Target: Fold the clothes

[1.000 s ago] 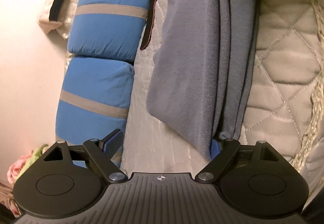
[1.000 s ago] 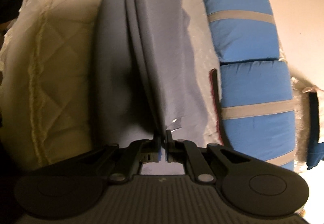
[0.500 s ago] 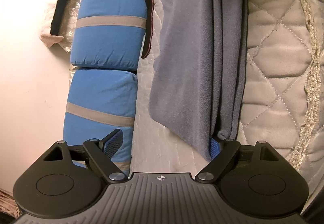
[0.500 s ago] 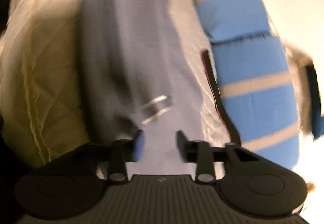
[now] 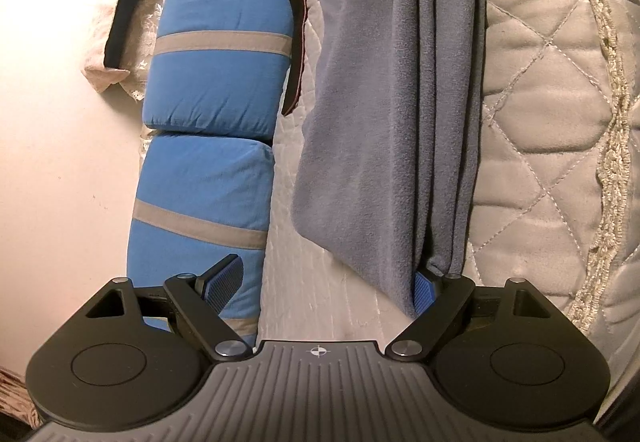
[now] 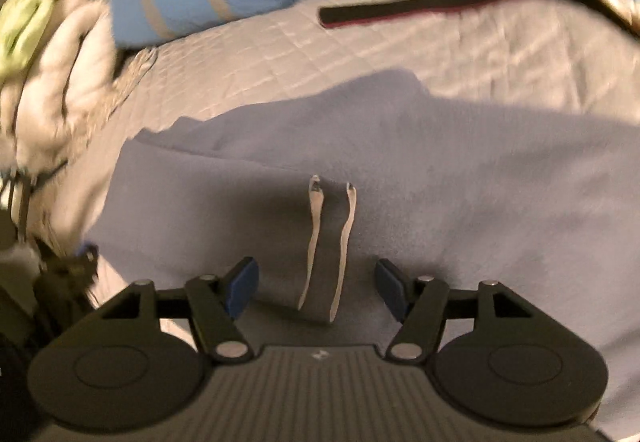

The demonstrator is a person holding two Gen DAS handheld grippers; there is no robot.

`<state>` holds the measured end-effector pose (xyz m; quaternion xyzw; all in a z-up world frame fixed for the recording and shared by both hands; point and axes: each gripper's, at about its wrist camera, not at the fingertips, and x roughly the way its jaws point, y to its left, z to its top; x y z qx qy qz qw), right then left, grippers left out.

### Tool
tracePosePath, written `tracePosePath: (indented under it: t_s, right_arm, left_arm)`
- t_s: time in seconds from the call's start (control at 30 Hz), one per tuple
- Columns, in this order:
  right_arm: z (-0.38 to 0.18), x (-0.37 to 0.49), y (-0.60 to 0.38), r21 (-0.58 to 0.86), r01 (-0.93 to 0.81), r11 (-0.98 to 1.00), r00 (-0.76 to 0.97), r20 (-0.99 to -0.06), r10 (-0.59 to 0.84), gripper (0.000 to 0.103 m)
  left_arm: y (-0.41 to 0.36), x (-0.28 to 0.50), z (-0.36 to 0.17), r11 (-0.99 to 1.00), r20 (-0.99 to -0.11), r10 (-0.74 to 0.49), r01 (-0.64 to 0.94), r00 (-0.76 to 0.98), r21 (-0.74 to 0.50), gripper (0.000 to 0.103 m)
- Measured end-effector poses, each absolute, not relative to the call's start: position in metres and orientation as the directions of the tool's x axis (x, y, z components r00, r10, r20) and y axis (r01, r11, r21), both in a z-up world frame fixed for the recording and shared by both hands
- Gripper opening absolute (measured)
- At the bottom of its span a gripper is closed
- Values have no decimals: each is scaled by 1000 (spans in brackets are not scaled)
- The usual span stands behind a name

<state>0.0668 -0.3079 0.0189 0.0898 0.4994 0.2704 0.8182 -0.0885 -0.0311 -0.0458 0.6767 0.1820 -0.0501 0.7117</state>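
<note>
Right gripper is letting go: a second ago its jaws were pinched on the grey garment, now they are opening over it with nothing pressed between, tilted down at the cloth on the quilted bed. That fold looks laid. Left gripper is staying spread beside the garment's end, one pad touching the cloth.

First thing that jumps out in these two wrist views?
The grey garment, folded lengthwise on the quilted bedspread, fills the middle of both views. Beside it lie two bright blue pillows with grey stripes, against the wall. The right gripper hangs over the garment, jaws opening, with two pale drawstrings lying between them; the left gripper is open at the garment's end.
</note>
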Motion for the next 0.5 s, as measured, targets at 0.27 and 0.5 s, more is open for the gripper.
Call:
tracePosePath:
  t_s: [0.27,0.5]
  right_arm:
    - [10,83,-308,549,-305,778,312,-714,627,71]
    - [11,81,-295,523,-338,782,296,-730,616,58]
  left_arm:
    - [-32,-89,-47,87,-325,180,314,929,945,83]
    - [-32,-88,-48,88,-324,181,313,929,946,83]
